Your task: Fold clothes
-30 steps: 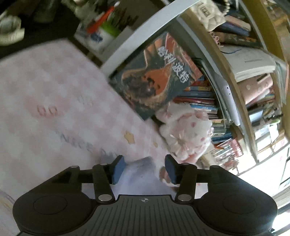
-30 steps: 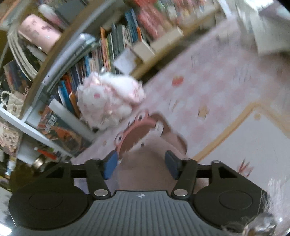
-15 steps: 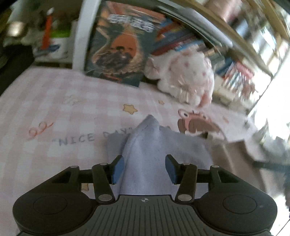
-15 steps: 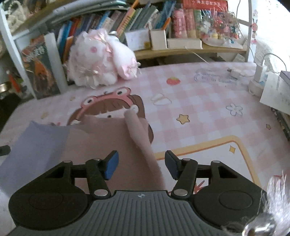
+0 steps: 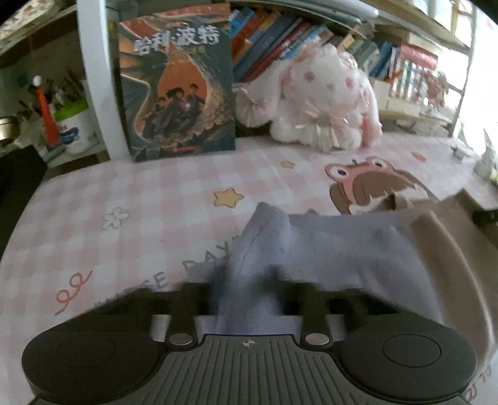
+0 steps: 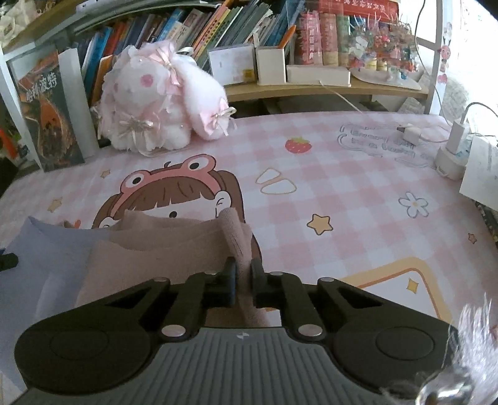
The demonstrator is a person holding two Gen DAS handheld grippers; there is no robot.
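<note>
A two-tone garment [image 6: 149, 249], pale lavender-blue on one half and dusty pink-beige on the other, was spread low across a desk covered by a pink-and-white checked mat [image 6: 358, 193]. In the right wrist view, the beige half filled the area from 9 o'clock to the centre, and a raised ridge of its cloth at its right edge was pinched between the closed fingers of the right gripper [image 6: 242, 282], at 6 o'clock of the frame. The lavender half was seen at 8 o'clock. In the left wrist view, the lavender cloth [image 5: 311, 249] was bunched up into a peak just below the centre, and a fold of it was clamped in the left gripper [image 5: 249, 299], whose fingers were blurred but drawn together on the fabric. The beige half was seen trailing off toward 4 o'clock. Partly covered by the garment, a printed cartoon girl in a frog hat [image 6: 174, 190] was shown on the mat. A strawberry print [image 6: 298, 145] was placed toward 12 o'clock of the right view, with a star [image 6: 319, 223] at 3 o'clock. Beyond the mat, at 11 o'clock, a white and pink plush toy [image 6: 155, 102] was propped against a shelf of books [image 6: 218, 28]. An illustrated book [image 5: 177, 84] was stood upright at 11 o'clock in the left view. A white charger with a cable [image 6: 454, 137] was seen at 2 o'clock in the right view.
</note>
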